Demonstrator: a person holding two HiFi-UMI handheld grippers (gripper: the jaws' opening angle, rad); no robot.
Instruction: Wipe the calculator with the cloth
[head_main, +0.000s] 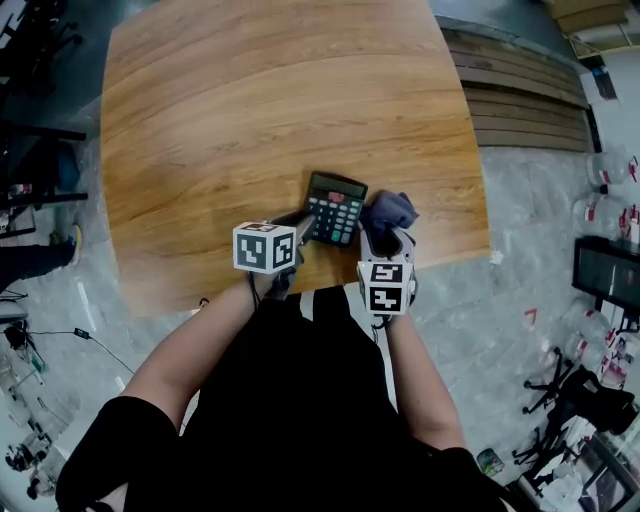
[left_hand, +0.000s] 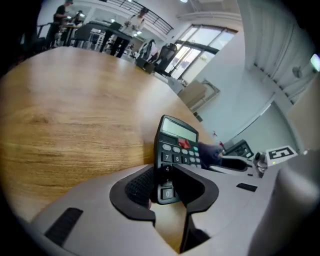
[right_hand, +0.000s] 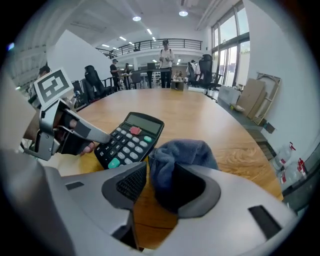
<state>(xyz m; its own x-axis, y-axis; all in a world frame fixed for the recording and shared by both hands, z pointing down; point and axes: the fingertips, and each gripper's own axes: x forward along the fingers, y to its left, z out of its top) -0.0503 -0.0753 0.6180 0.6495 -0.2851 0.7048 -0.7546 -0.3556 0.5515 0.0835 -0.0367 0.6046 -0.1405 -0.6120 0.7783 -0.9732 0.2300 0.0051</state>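
The calculator (head_main: 335, 207) lies on the wooden counter (head_main: 250, 120), close to the counter's near edge and toward its near right corner. Its display end points away from the person.

The left gripper (left_hand: 167, 187) comes in at the calculator's near left corner. Its fingers (left_hand: 137, 187) stand partly apart with that corner, the column of keys ending in 0, between them. They do not look clamped on it, though one pad sits right against the calculator's left edge.

The blue-grey cloth (head_main: 389, 209) is bunched up just beside the calculator's right edge. The right gripper (right_hand: 162, 182) straddles it. Its fingers (right_hand: 131, 182) are spread wide with the cloth sitting loosely between them, and a sliver of wood shows between the cloth and one pad.

Beyond the calculator, and to its left, the counter is a broad stretch of bare wood. To the calculator's right only a short strip of wood remains past the cloth before the counter's right edge. On the near side little counter is left between the calculator and the edge where the person stands.
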